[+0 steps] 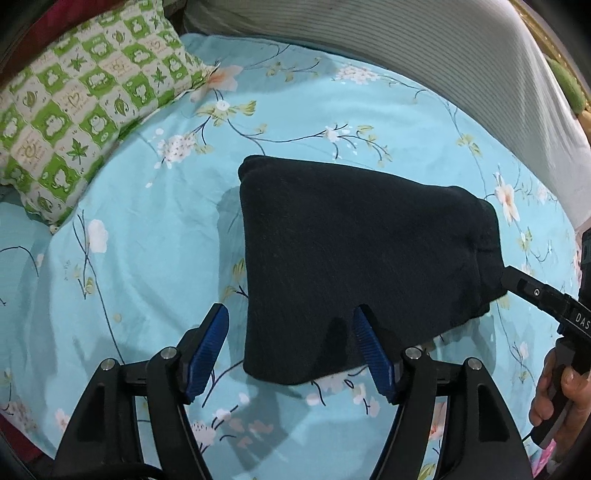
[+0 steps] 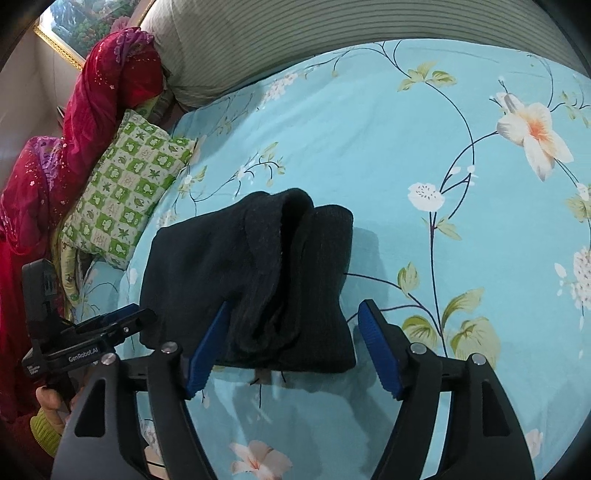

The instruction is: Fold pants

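Pillows crowd the far side of your bed: a green-and-white checked pillow [image 1: 74, 122] lies at the far left corner of the light-blue floral bedsheet [image 1: 159, 258], and a long grey striped bolster [image 1: 424, 62] runs along the far edge. From your right wrist camera you also see a crumpled red sequined cloth [image 2: 92, 110] heaped beyond the checked pillow, beside a gilt-framed picture [image 2: 85, 29] on the wall. None of these touches the garment.

Your left tool [image 1: 291, 347] sits low over the near edge of the bed with its blue ribbed pads spread wide apart, released; the right-hand pad overlaps the near hem of the folded dark navy knit pants [image 1: 354, 266], the other pad lies off the cloth over bare sheet. Your right tool [image 2: 291, 343] is likewise released, pads wide apart, straddling the near end of the bundle; its left pad presses against the cloth and its right pad stands just beside it. In the left wrist view your right tool reaches the bundle's right-hand corner, your hand [image 1: 554, 398] wrapped around its handle.

The pants lie near the middle of the bed as a compact folded bundle, stacked in thick layers. Seen from the left wrist, the long axis runs left to right, with the rolled layered ends facing your right tool.
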Motion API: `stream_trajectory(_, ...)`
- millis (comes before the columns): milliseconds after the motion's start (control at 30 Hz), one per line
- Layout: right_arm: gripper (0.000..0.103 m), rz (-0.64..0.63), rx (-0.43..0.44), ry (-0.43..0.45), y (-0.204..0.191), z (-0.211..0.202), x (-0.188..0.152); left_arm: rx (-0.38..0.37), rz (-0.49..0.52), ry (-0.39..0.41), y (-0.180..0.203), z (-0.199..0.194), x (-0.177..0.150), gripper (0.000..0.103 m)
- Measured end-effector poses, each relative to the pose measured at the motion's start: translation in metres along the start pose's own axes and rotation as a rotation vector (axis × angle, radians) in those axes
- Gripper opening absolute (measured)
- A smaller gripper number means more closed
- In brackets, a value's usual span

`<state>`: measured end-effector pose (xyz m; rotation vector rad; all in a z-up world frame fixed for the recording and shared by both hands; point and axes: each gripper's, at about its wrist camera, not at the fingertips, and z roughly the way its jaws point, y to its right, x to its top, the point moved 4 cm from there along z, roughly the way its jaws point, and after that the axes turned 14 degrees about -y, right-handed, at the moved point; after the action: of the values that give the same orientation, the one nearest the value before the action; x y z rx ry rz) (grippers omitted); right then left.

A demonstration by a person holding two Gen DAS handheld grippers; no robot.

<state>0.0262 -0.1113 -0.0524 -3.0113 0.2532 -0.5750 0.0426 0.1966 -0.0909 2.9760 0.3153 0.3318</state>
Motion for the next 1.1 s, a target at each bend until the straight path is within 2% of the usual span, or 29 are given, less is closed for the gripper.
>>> stream_trajectory(233, 0.075, -0.060, -0.045, 0.030, -0.020, -0.009, -0.011, 0.035, 0.040, 0.039, 0.011, -0.013, -0.013, 0.073)
stream_trajectory(467, 0.083, -0.172, -0.123, 0.072, -0.046, -0.012, -0.024, 0.053, 0.052, 0.054, 0.015, -0.021, -0.029, 0.075)
stream_trajectory(567, 0.087, -0.191, -0.165, 0.087, -0.052, -0.012, -0.029, 0.062, 0.041, 0.069, 0.014, -0.024, -0.034, 0.075)
stream_trajectory(900, 0.092, -0.284, -0.193, 0.090, -0.066, -0.008, -0.047, 0.088, 0.027, 0.092, 0.012, -0.029, -0.045, 0.080)
stream_trajectory(1100, 0.094, -0.355, -0.251, 0.110, -0.077, -0.005, -0.052, 0.093, 0.015, 0.105, 0.010, -0.031, -0.052, 0.081)
